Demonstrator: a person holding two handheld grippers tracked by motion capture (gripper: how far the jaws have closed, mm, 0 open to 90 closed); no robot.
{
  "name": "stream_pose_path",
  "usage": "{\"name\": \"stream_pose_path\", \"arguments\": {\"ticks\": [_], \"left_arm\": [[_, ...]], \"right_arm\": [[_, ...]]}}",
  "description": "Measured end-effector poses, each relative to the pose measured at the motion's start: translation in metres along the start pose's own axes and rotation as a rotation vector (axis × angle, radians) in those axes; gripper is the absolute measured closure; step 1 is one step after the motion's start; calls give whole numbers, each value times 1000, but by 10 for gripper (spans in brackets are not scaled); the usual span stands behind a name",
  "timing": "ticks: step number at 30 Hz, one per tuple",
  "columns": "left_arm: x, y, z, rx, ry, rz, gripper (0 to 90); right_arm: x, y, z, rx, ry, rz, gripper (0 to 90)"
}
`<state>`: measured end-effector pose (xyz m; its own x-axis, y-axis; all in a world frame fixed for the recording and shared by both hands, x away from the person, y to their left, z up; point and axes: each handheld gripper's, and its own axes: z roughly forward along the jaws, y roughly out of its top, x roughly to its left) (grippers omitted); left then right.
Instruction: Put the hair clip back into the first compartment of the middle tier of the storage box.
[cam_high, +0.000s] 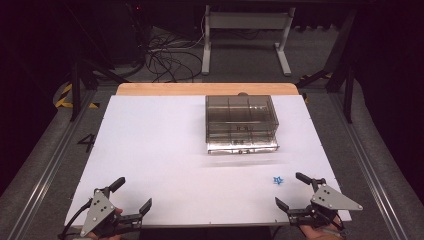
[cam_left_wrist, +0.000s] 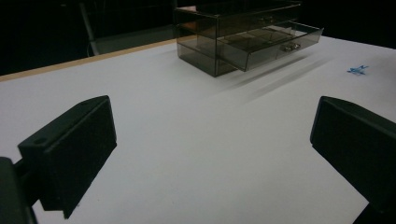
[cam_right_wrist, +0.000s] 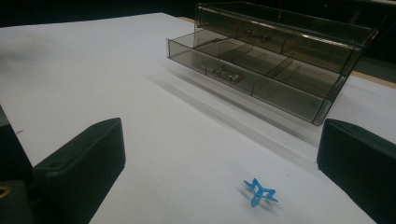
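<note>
Your right tool (cam_high: 295, 189) sits at the near right corner of the white tabletop (cam_high: 160, 150), its jaws spread wide with nothing between them, and your left tool (cam_high: 131, 192) rests the same way at the near left corner, jaws apart and empty. From the right tool, the small blue star-shaped plastic piece (cam_high: 278, 180) lies at about eleven o'clock, just beside the tool's far jaw and alone on the bare surface; in the right gripper view it (cam_right_wrist: 259, 192) sits low between the two jaws, a little toward the right one. At about twelve o'clock from the middle of the tabletop's near edge stands the smoky transparent plastic drawer box (cam_high: 241, 119), its lower drawer (cam_right_wrist: 243, 70) pulled out and showing empty compartments, well apart from the star.

The likely trouble is the pick itself. The star looks tiny and light, with thin points, so if you close off-centre one pad may flick it across the smooth tabletop instead of trapping it. Coming down too steeply could press a jaw tip onto the surface and skate the piece away. A weak pinch on a single point may let it twist out on the way to the drawer, and the open drawer front is easy to nudge.
</note>
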<state>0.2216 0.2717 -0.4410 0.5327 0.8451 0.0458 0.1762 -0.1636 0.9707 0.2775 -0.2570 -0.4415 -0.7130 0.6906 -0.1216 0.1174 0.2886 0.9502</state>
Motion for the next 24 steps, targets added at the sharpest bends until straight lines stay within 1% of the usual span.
{"name": "stream_pose_path", "arguments": {"ticks": [2,5,6,10,14,18,21,22,24], "left_arm": [[0,0,0,0,0,2,11],[-2,0,0,-3,10,19,11],[-3,1,0,-1,7,34,11],[-4,1,0,4,8,41,11],[-3,1,0,0,8,31,11],[-4,1,1,-1,7,35,11],[-3,1,1,-4,5,33,11],[-3,1,1,-2,-1,17,11],[-1,1,1,-3,3,19,11]], "right_arm": [[0,0,0,5,-1,4,18],[-1,-1,1,7,6,7,23],[-1,-1,1,11,7,8,23],[-1,-1,2,14,11,13,24],[-1,0,3,25,3,16,29],[0,1,2,28,-1,18,30],[0,1,2,34,-1,9,32],[1,1,3,35,0,11,33],[2,2,3,42,-2,7,34]]}}
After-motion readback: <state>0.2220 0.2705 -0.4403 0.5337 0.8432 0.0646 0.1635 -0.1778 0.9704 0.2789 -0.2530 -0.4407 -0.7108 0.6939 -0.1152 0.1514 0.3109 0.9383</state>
